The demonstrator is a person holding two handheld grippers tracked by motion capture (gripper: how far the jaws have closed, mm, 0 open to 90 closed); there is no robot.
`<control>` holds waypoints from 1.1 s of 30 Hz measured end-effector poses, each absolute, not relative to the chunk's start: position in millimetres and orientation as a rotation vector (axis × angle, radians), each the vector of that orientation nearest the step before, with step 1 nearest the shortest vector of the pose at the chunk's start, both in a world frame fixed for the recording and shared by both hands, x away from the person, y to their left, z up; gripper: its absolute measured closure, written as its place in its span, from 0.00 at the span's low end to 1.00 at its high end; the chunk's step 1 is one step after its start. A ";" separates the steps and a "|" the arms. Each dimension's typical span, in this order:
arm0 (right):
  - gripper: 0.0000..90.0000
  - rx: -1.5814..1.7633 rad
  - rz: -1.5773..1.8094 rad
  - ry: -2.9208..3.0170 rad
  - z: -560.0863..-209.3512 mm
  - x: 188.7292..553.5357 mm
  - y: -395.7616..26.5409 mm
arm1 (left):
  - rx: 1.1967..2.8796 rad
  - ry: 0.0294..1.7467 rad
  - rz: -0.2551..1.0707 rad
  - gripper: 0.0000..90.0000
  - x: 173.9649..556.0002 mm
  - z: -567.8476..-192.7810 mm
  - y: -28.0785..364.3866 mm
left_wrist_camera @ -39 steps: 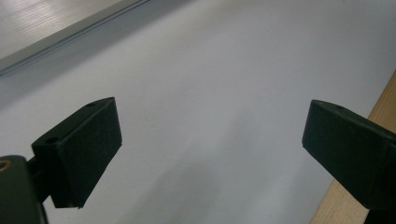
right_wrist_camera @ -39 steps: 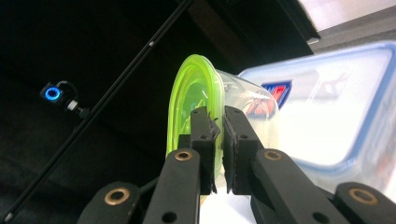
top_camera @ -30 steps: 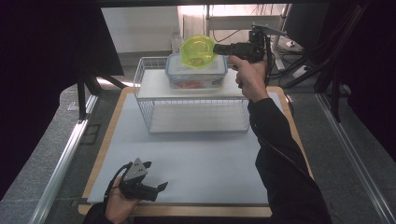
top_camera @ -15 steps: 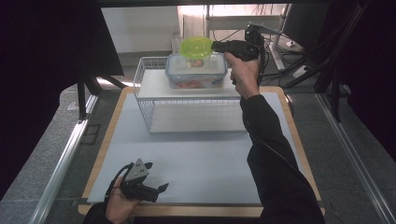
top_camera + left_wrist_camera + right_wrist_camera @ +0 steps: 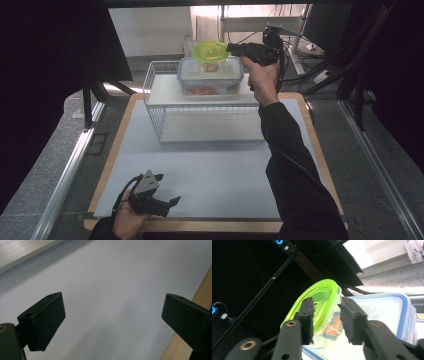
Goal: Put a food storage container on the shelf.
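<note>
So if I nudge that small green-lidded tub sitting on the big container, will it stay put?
Probably not. The green-lidded tub looks small and light, and it sits on the blue-rimmed container's smooth lid, so it may slide. It is also high on the wire rack; a fall seems possible.

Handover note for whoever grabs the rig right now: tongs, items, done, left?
Right tongs: jaws have just been opening, green-lidded tub between them, pads no longer pressing.
Left tongs: open, idle at the near edge of the white mat.
Tub sits on the blue-rimmed clear box on top of the wire rack.
Done: tub stacked.
Left: probably back the right tongs away.
</note>
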State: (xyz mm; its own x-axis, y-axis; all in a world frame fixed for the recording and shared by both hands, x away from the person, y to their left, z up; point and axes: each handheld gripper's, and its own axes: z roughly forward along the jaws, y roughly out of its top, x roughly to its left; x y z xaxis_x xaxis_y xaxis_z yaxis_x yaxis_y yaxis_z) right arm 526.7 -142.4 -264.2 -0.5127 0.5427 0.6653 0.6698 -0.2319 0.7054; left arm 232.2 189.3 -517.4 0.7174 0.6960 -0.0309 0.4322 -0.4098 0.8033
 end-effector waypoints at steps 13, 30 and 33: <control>0.38 -1.388 -1.872 -2.135 -266.8 507.2 -159.1 | 2.073 0.848 0.396 0.05 231.8 -517.5 187.9; 0.23 -1.313 -1.861 -2.370 -278.9 478.8 -170.4 | 2.076 0.844 0.399 0.05 232.0 -518.1 187.5; 0.21 -1.295 -1.862 -2.391 -281.3 473.6 -170.6 | 2.074 0.839 0.396 0.06 231.7 -518.1 187.1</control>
State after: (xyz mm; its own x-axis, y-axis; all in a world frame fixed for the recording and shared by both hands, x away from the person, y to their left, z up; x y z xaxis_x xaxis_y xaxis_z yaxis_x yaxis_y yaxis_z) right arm 473.6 -170.6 -281.3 -0.6810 0.6537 0.3302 0.4803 0.0583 0.8752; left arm 231.7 187.1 -518.1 0.7255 0.6879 -0.0202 0.4215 -0.4208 0.8033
